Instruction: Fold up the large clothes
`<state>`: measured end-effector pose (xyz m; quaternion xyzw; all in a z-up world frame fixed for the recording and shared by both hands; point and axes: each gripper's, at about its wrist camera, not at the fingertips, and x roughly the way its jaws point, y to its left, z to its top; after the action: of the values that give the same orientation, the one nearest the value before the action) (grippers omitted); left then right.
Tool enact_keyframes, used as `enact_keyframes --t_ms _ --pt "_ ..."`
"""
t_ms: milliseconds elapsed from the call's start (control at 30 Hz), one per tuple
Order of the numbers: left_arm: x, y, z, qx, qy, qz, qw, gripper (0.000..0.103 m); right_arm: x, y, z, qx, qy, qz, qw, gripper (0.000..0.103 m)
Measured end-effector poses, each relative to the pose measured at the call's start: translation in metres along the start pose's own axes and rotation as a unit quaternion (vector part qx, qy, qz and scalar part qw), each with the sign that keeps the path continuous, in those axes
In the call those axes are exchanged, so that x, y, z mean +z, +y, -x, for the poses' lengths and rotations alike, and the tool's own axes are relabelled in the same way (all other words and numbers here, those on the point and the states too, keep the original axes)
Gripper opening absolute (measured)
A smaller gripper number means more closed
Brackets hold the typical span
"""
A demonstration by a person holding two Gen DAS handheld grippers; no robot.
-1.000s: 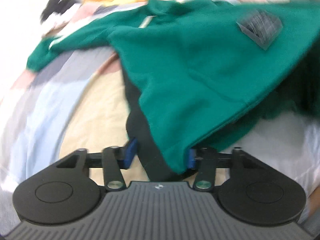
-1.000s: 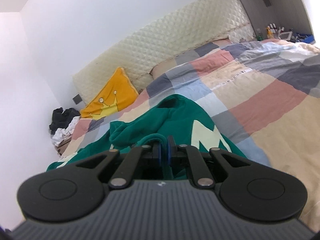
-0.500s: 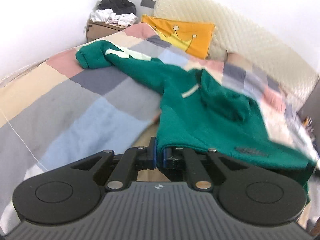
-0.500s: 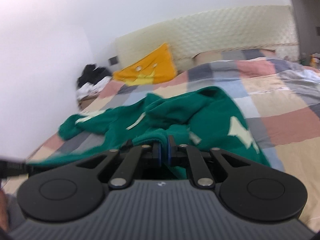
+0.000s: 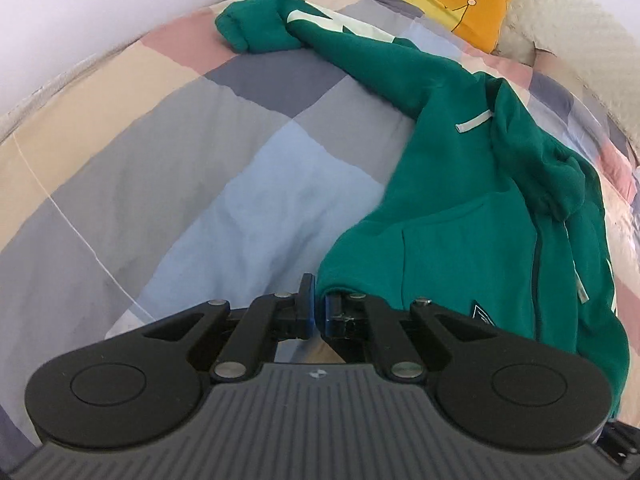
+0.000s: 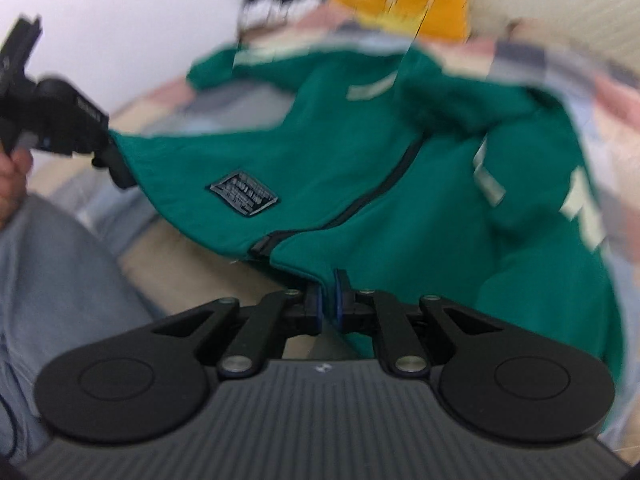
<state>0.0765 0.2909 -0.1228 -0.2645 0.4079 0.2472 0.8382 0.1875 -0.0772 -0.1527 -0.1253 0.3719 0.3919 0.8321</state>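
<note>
- Over the near edge of the bed [image 5: 120, 184], the green zip hoodie [image 5: 460, 216] is held by its hem.
- Left gripper [image 5: 318, 312]: jaws, open a second ago, are now clamped on the hem corner.
- Right gripper [image 6: 328, 304]: jaws remain clamped on the hem.
- Judgement: the hoodie is ready to be spread flat.

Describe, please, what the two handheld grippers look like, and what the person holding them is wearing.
Both the left gripper and the right gripper are matte black: a ribbed body, two round discs, linkage arms with silver pins, and blue-padded jaws. The person wears light blue-grey trousers.
</note>
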Motion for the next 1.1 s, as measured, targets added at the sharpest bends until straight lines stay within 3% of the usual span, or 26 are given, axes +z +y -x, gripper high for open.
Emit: enact_keyframes --t_ms 100,267,433,533,633,733,900,1100 --pt "0.0 -0.003 -0.002 0.009 0.008 -0.003 0.9999 0.006 -0.004 0.002 -0.022 0.003 0.037 0.014 0.999 0.009" --pt "0.001 0.001 -0.023 0.018 0.065 0.004 0.9977 0.009 -0.01 0.006 -0.037 -0.002 0.068 0.021 0.997 0.01" --pt "-0.003 -0.003 -0.012 0.012 0.063 -0.025 0.9976 0.03 -0.008 0.002 -0.027 0.003 0.054 0.007 0.998 0.011" --pt "-0.008 -0.007 0.003 0.01 0.054 -0.053 0.9971 0.048 -0.009 -0.001 -0.014 0.008 0.034 -0.006 0.999 0.021" --pt "-0.011 -0.009 0.019 0.007 0.036 -0.072 0.9967 0.055 -0.01 -0.007 -0.002 0.021 0.017 -0.028 0.999 0.041" --pt "-0.014 -0.012 0.042 -0.001 0.006 -0.08 0.9967 0.056 -0.009 -0.012 0.011 0.021 -0.008 -0.044 0.999 0.06" --pt "-0.022 -0.043 0.068 -0.012 -0.049 -0.133 0.9898 0.056 -0.009 -0.022 0.039 -0.012 -0.086 -0.064 0.994 0.062" --pt "-0.043 -0.114 0.084 -0.077 -0.109 -0.199 0.9709 0.056 -0.01 -0.051 0.058 -0.079 -0.134 -0.142 0.978 0.062"
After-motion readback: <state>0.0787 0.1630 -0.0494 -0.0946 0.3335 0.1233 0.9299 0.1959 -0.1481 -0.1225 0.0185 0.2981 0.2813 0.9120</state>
